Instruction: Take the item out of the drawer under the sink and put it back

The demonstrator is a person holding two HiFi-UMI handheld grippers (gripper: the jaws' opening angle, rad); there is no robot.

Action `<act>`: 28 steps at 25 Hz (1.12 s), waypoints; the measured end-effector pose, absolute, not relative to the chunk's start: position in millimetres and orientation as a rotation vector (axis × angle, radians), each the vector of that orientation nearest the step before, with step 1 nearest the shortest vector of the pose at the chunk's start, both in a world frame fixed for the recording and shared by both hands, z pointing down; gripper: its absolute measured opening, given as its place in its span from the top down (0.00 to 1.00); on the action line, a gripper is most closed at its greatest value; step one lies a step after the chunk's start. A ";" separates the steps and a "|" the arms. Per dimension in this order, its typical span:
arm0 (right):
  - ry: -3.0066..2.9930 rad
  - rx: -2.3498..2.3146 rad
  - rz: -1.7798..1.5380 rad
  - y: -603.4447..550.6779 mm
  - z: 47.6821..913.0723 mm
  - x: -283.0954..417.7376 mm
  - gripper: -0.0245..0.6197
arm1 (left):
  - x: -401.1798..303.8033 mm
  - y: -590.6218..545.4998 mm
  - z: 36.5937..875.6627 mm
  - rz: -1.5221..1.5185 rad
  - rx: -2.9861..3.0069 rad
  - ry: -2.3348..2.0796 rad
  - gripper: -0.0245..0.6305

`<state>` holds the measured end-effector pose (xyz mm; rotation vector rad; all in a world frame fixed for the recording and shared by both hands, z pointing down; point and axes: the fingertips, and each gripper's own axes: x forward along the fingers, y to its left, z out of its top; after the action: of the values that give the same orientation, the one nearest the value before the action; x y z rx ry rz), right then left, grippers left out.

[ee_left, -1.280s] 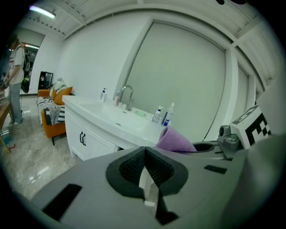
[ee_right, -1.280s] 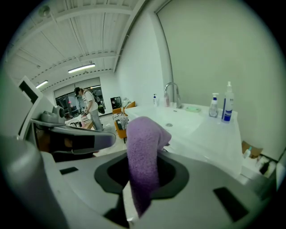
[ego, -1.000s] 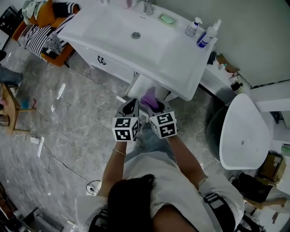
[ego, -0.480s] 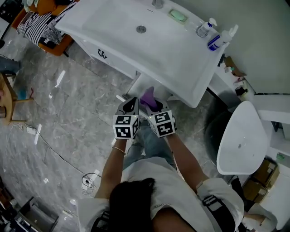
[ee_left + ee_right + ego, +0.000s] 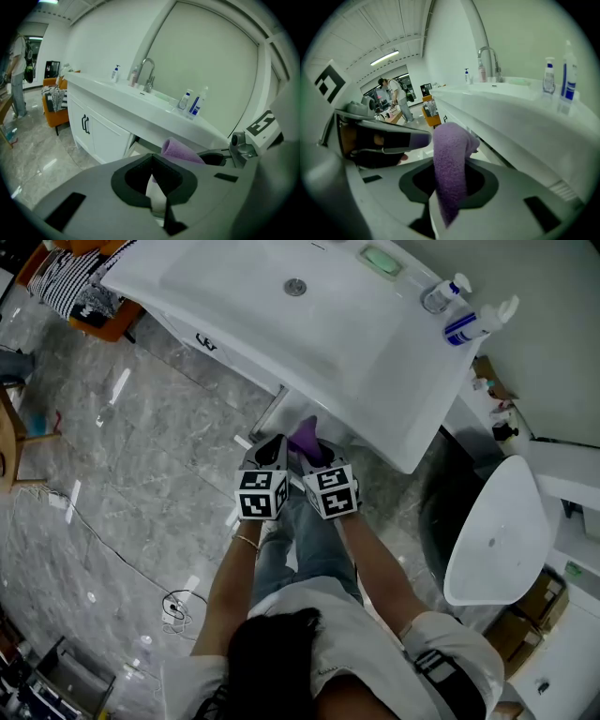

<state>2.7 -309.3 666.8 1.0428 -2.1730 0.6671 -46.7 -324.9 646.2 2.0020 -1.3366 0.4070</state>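
Observation:
A purple towel hangs from my right gripper, whose jaws are shut on it. In the right gripper view the towel sticks up between the jaws and droops over them. My left gripper is close beside the right one, shut, with nothing held; in its own view its tips meet and the towel shows just to the right. Both grippers hover before the open drawer under the white sink counter.
A closed cabinet door with a dark handle is left of the drawer. Bottles and a green soap stand on the counter. A white toilet is at the right. Cables lie on the marble floor.
The head view has drifted, so the sink sits farther up and to the right. Both grippers stay side by side at the drawer, with the purple towel still held.

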 end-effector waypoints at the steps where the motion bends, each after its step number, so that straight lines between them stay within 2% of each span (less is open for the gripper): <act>1: -2.163 1.043 0.676 -310.3 673.9 2.3 0.80 | -47.7 -325.9 653.2 0.415 1.992 -1.336 0.96; 19: -2.108 1.052 0.678 -357.9 775.8 7.8 0.79 | -52.2 -363.5 752.7 0.459 1.878 -1.314 0.96; 28: -2.058 1.028 0.728 -359.5 813.1 9.7 0.79 | -42.8 -374.7 765.9 0.480 1.863 -1.264 0.96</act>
<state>9.7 -359.5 813.1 1.0283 -2.0577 0.7277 -42.8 -374.7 765.9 1.8627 -1.2635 0.4803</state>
